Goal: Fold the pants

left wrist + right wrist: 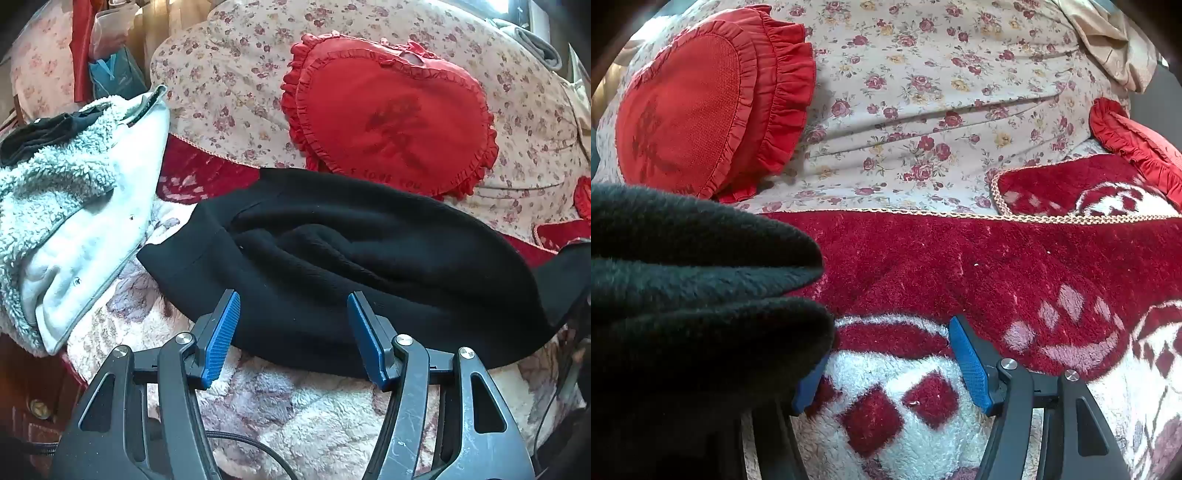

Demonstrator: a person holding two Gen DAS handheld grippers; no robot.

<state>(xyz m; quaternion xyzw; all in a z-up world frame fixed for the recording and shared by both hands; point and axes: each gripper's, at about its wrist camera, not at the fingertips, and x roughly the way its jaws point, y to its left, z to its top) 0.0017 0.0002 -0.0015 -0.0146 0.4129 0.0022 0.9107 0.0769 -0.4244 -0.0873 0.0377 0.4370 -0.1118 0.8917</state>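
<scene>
The black fleece pants [362,258] lie in a folded bundle across the plush blanket, filling the middle of the left wrist view. My left gripper [293,306] is open, its blue pads just above the bundle's near edge, holding nothing. In the right wrist view the pants [694,280] fill the left side as stacked black folds and cover the left finger. My right gripper [890,350] is open beside the bundle's right end, over the blanket; its right pad [969,363] is in plain sight.
A red heart-shaped cushion [391,114] leans on a floral-covered backrest [942,92] behind the pants. A white sherpa garment [74,206] lies to the left. A red-and-white plush blanket [997,266] covers the seat. A second red cushion [1137,144] sits at the far right.
</scene>
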